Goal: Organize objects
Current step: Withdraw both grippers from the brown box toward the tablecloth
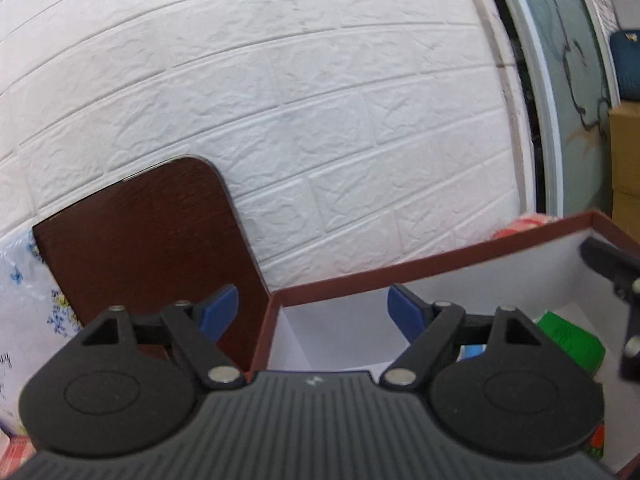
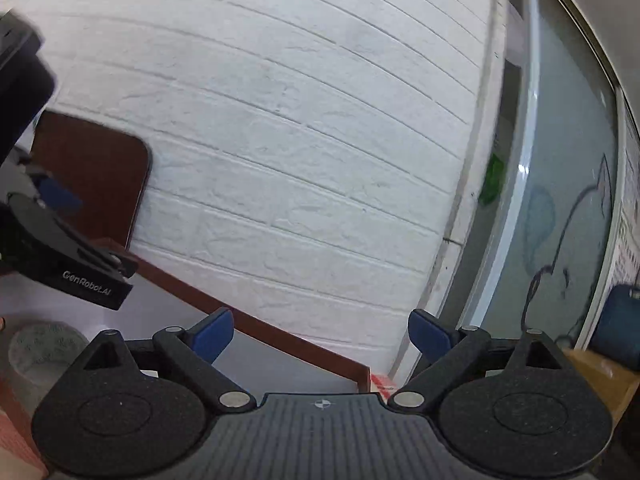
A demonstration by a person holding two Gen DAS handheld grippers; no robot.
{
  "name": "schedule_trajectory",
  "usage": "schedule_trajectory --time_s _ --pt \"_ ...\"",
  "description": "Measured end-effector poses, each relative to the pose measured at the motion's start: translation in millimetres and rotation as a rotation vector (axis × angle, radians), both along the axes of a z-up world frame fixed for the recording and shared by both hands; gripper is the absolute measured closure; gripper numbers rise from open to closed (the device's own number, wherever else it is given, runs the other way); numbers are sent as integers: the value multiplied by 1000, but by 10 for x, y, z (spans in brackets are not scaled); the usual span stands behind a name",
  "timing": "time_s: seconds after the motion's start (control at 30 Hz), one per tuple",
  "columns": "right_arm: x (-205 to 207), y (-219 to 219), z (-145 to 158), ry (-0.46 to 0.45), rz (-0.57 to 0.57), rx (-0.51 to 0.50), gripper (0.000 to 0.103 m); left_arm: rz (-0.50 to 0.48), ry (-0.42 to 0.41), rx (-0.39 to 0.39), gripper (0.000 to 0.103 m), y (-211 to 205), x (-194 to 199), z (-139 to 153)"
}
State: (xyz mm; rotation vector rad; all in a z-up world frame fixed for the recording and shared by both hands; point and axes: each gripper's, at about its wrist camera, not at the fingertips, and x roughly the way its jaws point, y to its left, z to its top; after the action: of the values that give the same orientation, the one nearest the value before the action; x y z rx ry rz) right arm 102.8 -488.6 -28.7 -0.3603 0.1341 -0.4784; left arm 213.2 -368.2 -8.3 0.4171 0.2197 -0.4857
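A box with a dark red rim [image 1: 440, 256] and white inside stands in front of a white brick wall. My left gripper [image 1: 314, 312] is open and empty above the box's left corner. A green packet [image 1: 568, 340] lies in the box to the right. My right gripper [image 2: 320, 336] is open and empty above the box's far rim [image 2: 256, 330]. The right gripper also shows at the right edge of the left wrist view [image 1: 616, 280], and the left gripper at the left of the right wrist view [image 2: 48, 240]. A round pale green object [image 2: 44, 344] lies low on the left.
A dark brown board [image 1: 152, 248] leans on the wall left of the box. A floral plastic bag [image 1: 28, 320] lies at the far left. A glass door [image 2: 560, 200] with a drawing, a cardboard carton [image 1: 626, 152] and a dark blue object [image 1: 626, 64] are at the right.
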Motion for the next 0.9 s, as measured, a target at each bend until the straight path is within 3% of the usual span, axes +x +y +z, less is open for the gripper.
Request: schedule_trajectory --time_s 0.1,0.37,0.57,0.63,0.77,0.9 --pt "80 106 -106 72 -6 -158 9 -23 66 46 19 -64 -37 -57" --pt "-172 170 -20 63 -7 -158 9 31 255 41 20 120 -176 -8" --pt "-452 121 126 47 -53 -102 6 30 305 4 20 306 -601 94" --pt "-607 144 205 21 -71 -59 6 27 296 -45 20 459 -774 198" --pt "-975 376 365 -63 -30 46 5 30 315 -155 19 994 -998 388" --pt "-1248 729 353 -86 82 178 4 72 311 -206 18 1641 -1218 367"
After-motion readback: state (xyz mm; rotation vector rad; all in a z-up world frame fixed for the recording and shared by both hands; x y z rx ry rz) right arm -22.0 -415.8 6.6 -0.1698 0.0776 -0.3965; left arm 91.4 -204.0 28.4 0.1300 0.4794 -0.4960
